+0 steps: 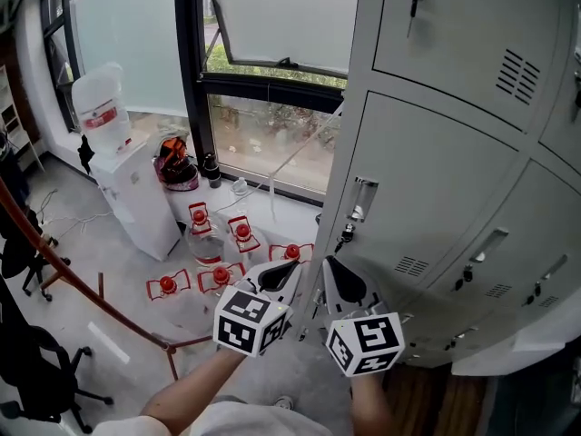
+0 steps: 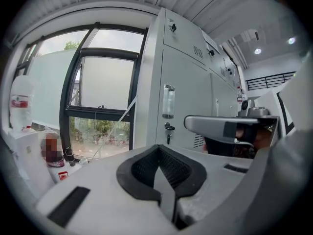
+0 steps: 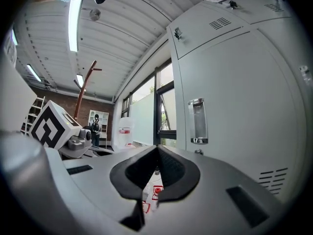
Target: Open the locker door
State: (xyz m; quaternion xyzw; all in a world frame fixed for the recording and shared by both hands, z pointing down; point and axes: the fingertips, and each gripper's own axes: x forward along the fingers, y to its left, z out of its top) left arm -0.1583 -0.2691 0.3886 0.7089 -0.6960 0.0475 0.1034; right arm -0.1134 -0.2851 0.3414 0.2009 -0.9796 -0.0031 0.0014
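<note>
The grey locker door (image 1: 427, 189) is closed and fills the right of the head view. Its vertical metal handle (image 1: 360, 198) sits near the left edge, with a key lock (image 1: 346, 236) just below. My left gripper (image 1: 292, 267) and right gripper (image 1: 329, 262) hang side by side below the handle, apart from the door, both shut and empty. The left gripper view has its shut jaws (image 2: 159, 149) pointing at the handle (image 2: 168, 102) and key (image 2: 169, 129). In the right gripper view the handle (image 3: 197, 121) stands up and right of the shut jaws (image 3: 157, 149).
A white water dispenser (image 1: 127, 180) stands at the left by the window. Several red-capped water bottles (image 1: 222, 243) lie on the floor under the grippers. A rust-red pipe stand (image 1: 82, 289) and a black chair (image 1: 36, 371) are at the lower left. More lockers (image 1: 517, 271) continue rightward.
</note>
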